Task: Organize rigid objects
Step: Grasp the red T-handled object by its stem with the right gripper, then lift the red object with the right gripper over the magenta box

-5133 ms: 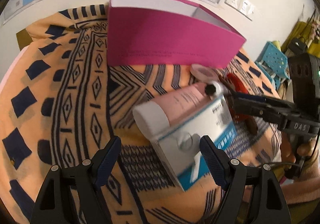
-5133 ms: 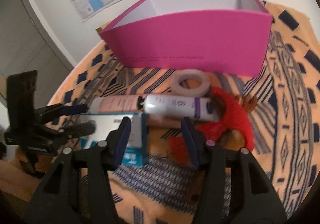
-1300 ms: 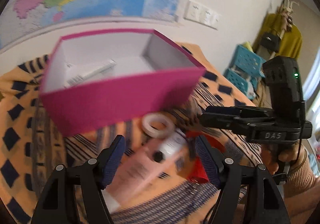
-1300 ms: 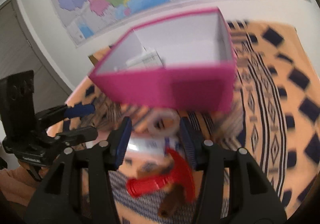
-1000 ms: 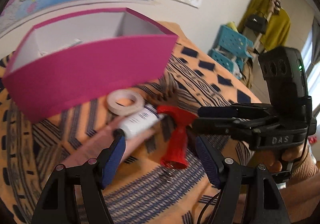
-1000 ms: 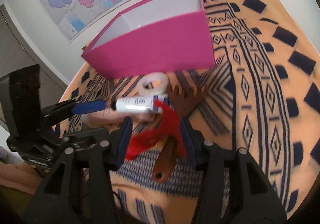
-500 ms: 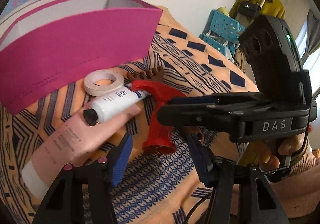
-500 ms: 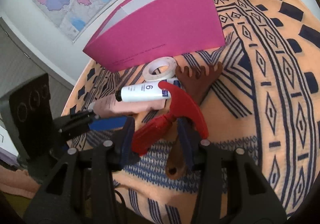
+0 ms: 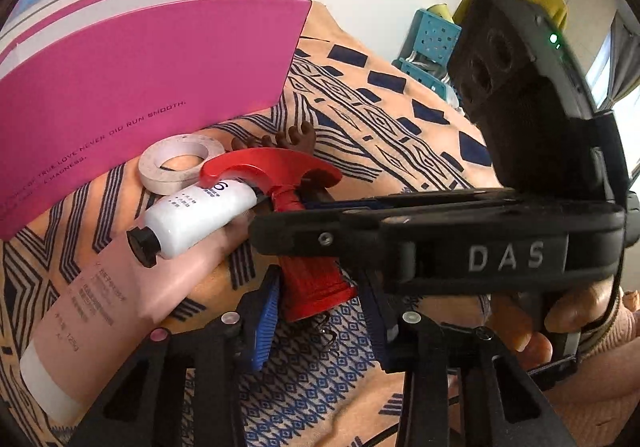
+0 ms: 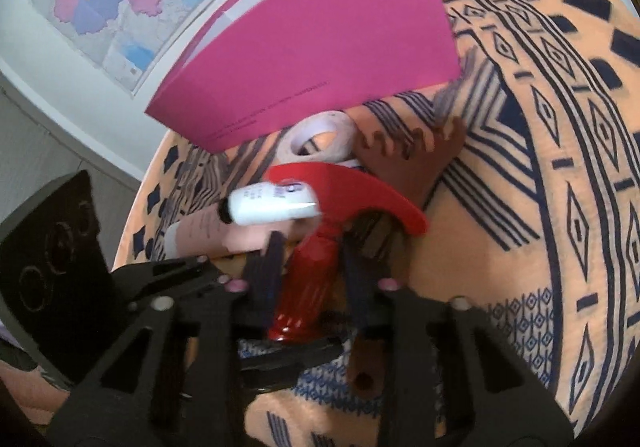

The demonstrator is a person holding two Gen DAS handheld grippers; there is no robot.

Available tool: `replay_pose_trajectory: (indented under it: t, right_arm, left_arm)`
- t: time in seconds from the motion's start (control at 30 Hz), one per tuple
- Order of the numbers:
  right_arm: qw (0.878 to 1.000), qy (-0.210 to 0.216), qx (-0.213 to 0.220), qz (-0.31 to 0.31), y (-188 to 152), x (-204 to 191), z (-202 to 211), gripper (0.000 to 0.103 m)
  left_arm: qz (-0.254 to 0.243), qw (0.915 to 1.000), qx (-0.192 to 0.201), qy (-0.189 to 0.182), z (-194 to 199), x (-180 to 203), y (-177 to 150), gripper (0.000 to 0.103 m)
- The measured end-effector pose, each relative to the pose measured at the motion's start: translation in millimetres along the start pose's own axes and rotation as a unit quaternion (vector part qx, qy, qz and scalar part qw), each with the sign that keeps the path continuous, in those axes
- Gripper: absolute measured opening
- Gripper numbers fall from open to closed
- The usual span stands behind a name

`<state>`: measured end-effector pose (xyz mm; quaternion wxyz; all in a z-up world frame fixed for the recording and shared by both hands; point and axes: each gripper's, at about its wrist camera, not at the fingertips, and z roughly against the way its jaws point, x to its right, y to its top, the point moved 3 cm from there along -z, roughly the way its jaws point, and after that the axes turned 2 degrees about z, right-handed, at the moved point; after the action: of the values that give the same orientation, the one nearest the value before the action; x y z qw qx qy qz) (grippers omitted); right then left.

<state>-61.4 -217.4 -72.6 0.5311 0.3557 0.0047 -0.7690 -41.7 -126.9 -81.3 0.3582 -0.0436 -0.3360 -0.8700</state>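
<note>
My right gripper point(image 10: 310, 275) straddles the ribbed handle of the red toy hammer point(image 10: 320, 231), fingers close on either side though I cannot tell if the pads have bitten yet, while my left gripper point(image 9: 320, 317) sits spread around the handle's butt end from the near side, touching nothing I can be sure of. The hammer lies on the patterned cloth point(image 9: 328, 379) in front of the pink box point(image 9: 140, 75), its curved head hooked over the white tube point(image 9: 196, 215), which rests across the pink tube point(image 9: 112, 295); a tape roll point(image 9: 180, 163) and a brown wooden comb point(image 10: 404, 155) crowd just behind. The risk, as I judge it: lifting straight up could drag the white tube along on the head and send it rolling, or the round handle could twist in a shallow pinch. My two grippers are near enough to knock each other. The box's near wall stands tall just beyond the pile, so the lift must clear its rim. Open cloth lies to my right; the table edge curves away beyond it.
</note>
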Motion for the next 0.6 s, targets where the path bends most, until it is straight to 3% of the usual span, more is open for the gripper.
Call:
replay_pose_trajectory:
  t: [0.33,0.6]
  right_arm:
    - [0.999,0.009,0.035,0.031,2,-12,29,0.027]
    - [0.992,0.01,0.087,0.097,36,-45,61,0.027]
  left_arm:
    - [-0.007,0.9994,0.02,-0.026,13,15,20,0.039]
    - [-0.017,0.9974,0.067,-0.019,42,16,62,0.039]
